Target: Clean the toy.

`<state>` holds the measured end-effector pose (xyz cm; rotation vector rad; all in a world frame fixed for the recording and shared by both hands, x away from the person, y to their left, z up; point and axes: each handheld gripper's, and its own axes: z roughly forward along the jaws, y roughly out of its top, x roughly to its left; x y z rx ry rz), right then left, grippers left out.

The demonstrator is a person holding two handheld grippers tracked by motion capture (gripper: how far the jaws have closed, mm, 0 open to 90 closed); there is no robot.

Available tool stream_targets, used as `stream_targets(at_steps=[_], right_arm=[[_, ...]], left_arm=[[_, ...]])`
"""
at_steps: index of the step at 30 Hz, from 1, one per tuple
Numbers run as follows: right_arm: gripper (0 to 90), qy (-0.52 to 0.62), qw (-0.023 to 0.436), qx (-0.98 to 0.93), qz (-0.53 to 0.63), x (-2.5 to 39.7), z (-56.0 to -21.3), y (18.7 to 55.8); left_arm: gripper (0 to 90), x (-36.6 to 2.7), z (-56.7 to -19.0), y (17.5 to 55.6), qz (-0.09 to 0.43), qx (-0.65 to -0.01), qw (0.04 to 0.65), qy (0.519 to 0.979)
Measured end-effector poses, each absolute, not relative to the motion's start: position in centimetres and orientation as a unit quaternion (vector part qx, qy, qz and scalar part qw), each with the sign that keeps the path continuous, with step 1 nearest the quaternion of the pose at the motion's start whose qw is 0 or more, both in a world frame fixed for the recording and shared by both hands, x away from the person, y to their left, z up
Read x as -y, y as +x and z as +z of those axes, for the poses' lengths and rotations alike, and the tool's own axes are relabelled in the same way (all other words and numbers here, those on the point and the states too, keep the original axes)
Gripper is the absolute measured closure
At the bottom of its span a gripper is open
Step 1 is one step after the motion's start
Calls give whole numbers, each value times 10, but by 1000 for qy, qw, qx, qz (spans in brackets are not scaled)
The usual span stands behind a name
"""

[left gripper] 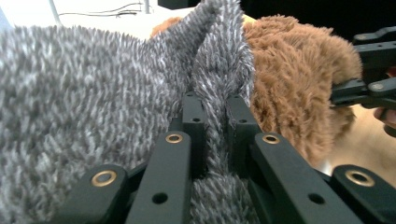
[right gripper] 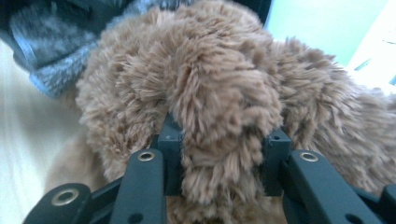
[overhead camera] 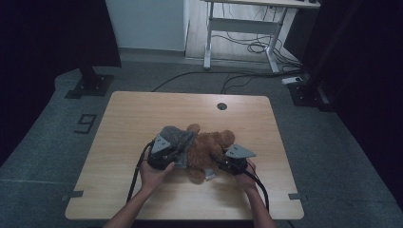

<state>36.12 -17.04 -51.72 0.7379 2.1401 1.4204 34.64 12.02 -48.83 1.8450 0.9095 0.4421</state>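
item: brown plush bear (overhead camera: pixel 209 151), mid-table, half in a grey fuzzy garment (overhead camera: pixel 177 137)
left gripper (left gripper: pixel 215 122): jaws pinching a garment fold
right gripper (right gripper: pixel 223 145): jaws clamped round a plush limb
method: pull garment steadily along the body (bear held still), avoid tearing

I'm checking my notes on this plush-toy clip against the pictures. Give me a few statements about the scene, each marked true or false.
1. The left gripper is shut on a fold of the fuzzy grey knitted garment. True.
2. The right gripper hangs open above the table. False: its jaws clamp a limb of the brown plush teddy bear.
3. The bear lies on the light wooden table. True.
4. The grey garment lies at the table's far edge, apart from the bear. False: it sits against the bear near the middle of the table.
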Motion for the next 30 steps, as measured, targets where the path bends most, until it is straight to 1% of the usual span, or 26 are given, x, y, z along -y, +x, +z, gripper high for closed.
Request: stream_targets(at_steps=[5,7,10,13,14,15,17,20,23,25,26,30], right_arm=[[615,247,240,-787,512,174,-526,341],[615,242,239,-788,513,175,-529,337],[615,247,233,-782,523,178,-533,336],[615,241,239,-782,523,177,-534,334],[615,239,241,-783,521,177,-534,334],[614,236,245,-783,521,177,-534,333],[614,234,247,-783,521,177,-536,332],[613,233,250,-784,519,178,-537,330],[610,233,250,-789,510,179,-540,330],[610,233,244,-786,517,181,-542,330],[610,233,244,-786,519,180,-542,330],[610,235,241,-785,521,181,-542,330]], left_arm=[[801,-118,-486,327,184,-365,492,769],[790,-116,-479,325,179,-365,493,770],[787,-102,-458,325,180,-347,498,774],[788,-79,-439,327,177,-323,506,780],[788,-61,-432,329,175,-308,504,787],[788,-52,-430,330,173,-302,501,793],[787,-26,-431,334,166,-293,487,806],[787,-1,-449,345,171,-294,445,829],[795,-7,-468,350,149,-307,466,817],[801,-16,-468,349,138,-314,479,808],[802,-20,-467,348,141,-316,481,806],[802,-42,-461,344,187,-320,466,804]])
